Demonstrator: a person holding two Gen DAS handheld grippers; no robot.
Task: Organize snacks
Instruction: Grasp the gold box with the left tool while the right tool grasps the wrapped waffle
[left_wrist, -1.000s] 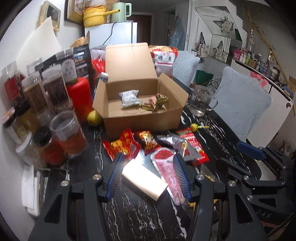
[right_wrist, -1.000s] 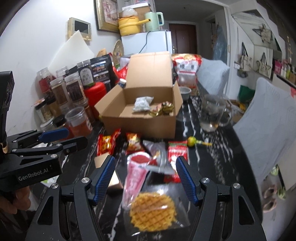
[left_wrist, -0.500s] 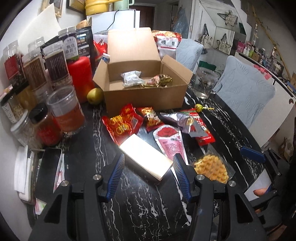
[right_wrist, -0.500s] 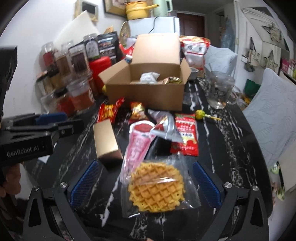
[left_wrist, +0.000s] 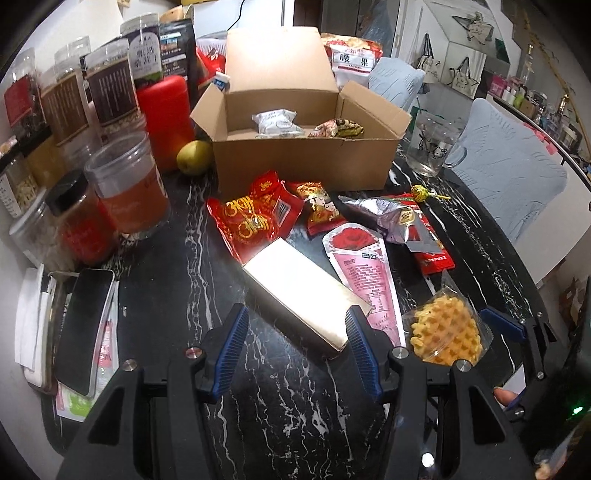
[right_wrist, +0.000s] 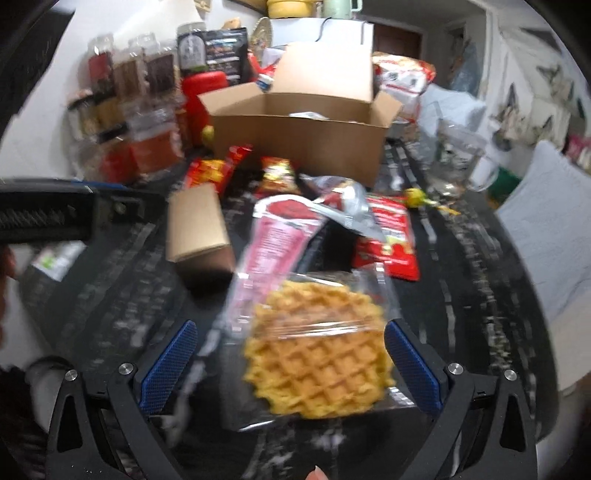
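Note:
An open cardboard box (left_wrist: 303, 162) (right_wrist: 295, 144) stands at the back of the black marble table and holds a few wrapped snacks (left_wrist: 275, 123). Loose snacks lie in front of it: red packets (left_wrist: 251, 218), a silver packet (left_wrist: 384, 216), a pink pouch (left_wrist: 364, 273) (right_wrist: 273, 236), a gold box (left_wrist: 303, 295) (right_wrist: 195, 225) and a wrapped waffle (left_wrist: 443, 330) (right_wrist: 317, 347). My left gripper (left_wrist: 295, 350) is open around the near end of the gold box. My right gripper (right_wrist: 291, 369) is open with the waffle between its fingers; the view is blurred.
Jars (left_wrist: 125, 188) and a red canister (left_wrist: 166, 118) crowd the left side. A yellow fruit (left_wrist: 194, 157) lies by the box. A phone (left_wrist: 85, 325) lies at the near left. A glass mug (left_wrist: 432, 144) and a lollipop (left_wrist: 421, 192) are on the right.
Both grippers have pulled back and tilted down. The right gripper has opened wider and come close over the waffle. The left gripper now straddles the gold box's near end.

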